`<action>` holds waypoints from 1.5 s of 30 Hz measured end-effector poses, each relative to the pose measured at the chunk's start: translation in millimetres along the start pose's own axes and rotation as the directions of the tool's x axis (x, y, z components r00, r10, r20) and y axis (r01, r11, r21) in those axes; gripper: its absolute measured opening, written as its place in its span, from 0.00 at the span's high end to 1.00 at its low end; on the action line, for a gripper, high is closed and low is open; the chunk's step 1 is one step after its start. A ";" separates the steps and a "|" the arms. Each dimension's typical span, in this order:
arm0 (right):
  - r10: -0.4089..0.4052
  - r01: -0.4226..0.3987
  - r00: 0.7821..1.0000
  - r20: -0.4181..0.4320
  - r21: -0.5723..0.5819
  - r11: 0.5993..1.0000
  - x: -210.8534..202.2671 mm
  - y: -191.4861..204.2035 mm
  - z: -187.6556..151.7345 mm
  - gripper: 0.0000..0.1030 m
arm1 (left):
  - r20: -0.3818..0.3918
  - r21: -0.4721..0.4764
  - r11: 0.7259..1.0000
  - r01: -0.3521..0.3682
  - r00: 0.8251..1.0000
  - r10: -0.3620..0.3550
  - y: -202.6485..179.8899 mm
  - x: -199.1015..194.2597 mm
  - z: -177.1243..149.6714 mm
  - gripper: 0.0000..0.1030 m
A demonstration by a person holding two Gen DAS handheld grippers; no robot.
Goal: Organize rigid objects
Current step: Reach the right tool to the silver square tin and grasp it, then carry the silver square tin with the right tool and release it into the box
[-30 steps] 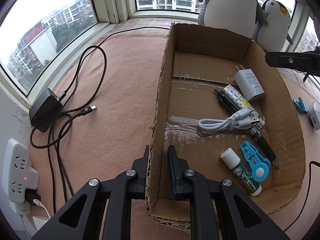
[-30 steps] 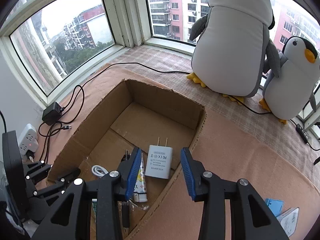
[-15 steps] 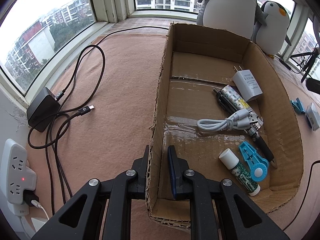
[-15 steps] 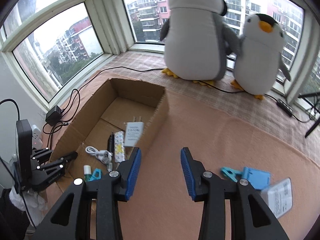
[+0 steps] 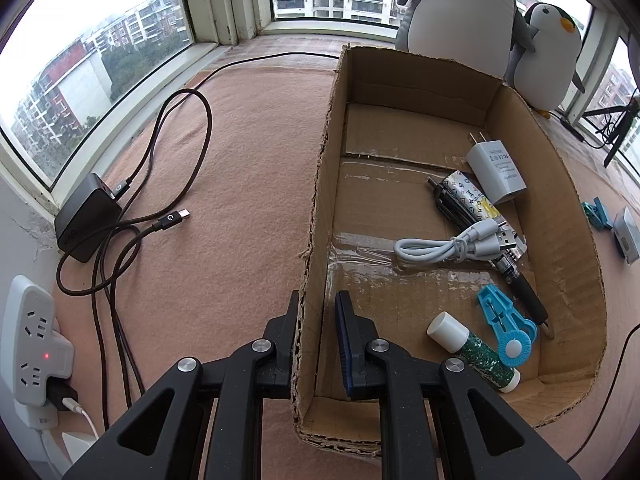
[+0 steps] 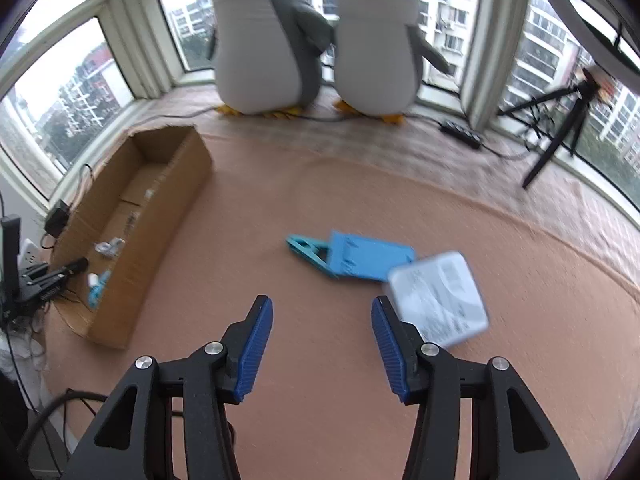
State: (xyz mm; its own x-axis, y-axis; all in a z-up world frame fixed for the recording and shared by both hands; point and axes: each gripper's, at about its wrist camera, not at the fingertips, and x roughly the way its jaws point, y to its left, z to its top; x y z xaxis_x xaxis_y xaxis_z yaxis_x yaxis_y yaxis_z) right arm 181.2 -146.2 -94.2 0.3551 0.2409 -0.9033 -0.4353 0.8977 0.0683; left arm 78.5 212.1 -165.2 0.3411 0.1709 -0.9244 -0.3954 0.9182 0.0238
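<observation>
Right gripper (image 6: 322, 346) swung from over box (image 5: 320, 184) to bare mat | box holds charger (image 5: 495, 171), white cable (image 5: 436, 249), pen, glue stick (image 5: 472, 350) | left gripper (image 5: 318, 344) clamped on box wall | right jaws opening, empty; blue clip (image 6: 352, 258) ahead, white case (image 6: 438, 296) beside right finger

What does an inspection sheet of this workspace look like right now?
Surface: pinkish-brown cloth over a window-side ledge.
Job's things: cardboard box holds white charger, patterned tube, white USB cable, black pen, blue tool, glue stick. Outside it: blue clip, blue flat piece, grey packet.
Clutter: two plush penguins.
Grippers: left gripper shut on the box wall; right gripper jaws opening, nothing between them.
Cables: black adapter with looped black cable; white power strip.
Surroundings: bay windows, apartment blocks, tripod.
</observation>
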 end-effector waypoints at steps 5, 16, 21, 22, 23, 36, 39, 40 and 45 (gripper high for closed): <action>-0.077 0.078 0.997 -0.027 0.053 0.996 1.0 -31.6 -14.0 0.53 | -0.001 0.004 1.000 -0.006 1.000 0.006 -0.7 -0.1 -0.5 0.85; -0.035 0.036 0.999 -0.037 0.037 0.999 15.0 -72.6 -4.0 0.29 | -0.005 0.010 1.000 -0.015 1.000 0.015 -5.1 -0.4 -0.3 0.85; -0.014 0.016 0.997 -0.080 0.015 1.000 26.5 -81.4 8.3 0.28 | -0.006 0.009 1.000 -0.022 1.000 0.022 -6.3 0.0 -0.3 0.85; -0.005 0.005 0.996 -0.091 0.003 1.000 28.6 -81.1 9.8 0.28 | -0.006 0.008 1.000 -0.023 1.000 0.023 -6.6 0.0 -0.2 0.85; 0.005 -0.006 0.994 -0.108 -0.011 1.000 31.4 -80.2 11.1 0.28 | -0.006 0.008 1.000 -0.024 1.000 0.024 -6.9 -0.1 -0.2 0.85; -0.056 0.027 0.978 -0.201 -0.144 0.989 58.5 -60.5 17.5 0.27 | -0.008 0.005 1.000 -0.025 1.000 0.025 -8.0 -0.7 0.8 0.84; -0.102 0.065 0.969 -0.224 -0.169 0.983 67.3 -57.7 16.7 0.27 | -0.008 0.005 1.000 -0.024 1.000 0.024 -7.9 -0.8 1.2 0.84; -0.113 0.075 0.967 -0.228 -0.169 0.983 69.3 -57.6 16.4 0.27 | -0.008 0.004 1.000 -0.024 1.000 0.024 -7.9 -0.8 1.3 0.84; -0.088 0.058 0.971 -0.221 -0.138 0.989 68.4 -60.5 18.2 0.33 | -0.008 0.005 1.000 -0.024 1.000 0.024 -8.0 -0.8 1.5 0.84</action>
State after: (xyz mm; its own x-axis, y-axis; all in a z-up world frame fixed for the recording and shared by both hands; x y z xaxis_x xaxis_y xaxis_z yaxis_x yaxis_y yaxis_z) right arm 246.9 -177.3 -152.4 0.2000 0.0737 -0.9770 -0.5237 0.8508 -0.0430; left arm 82.7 205.1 -164.1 0.3242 0.1902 -0.9267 -0.3997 0.9154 0.0481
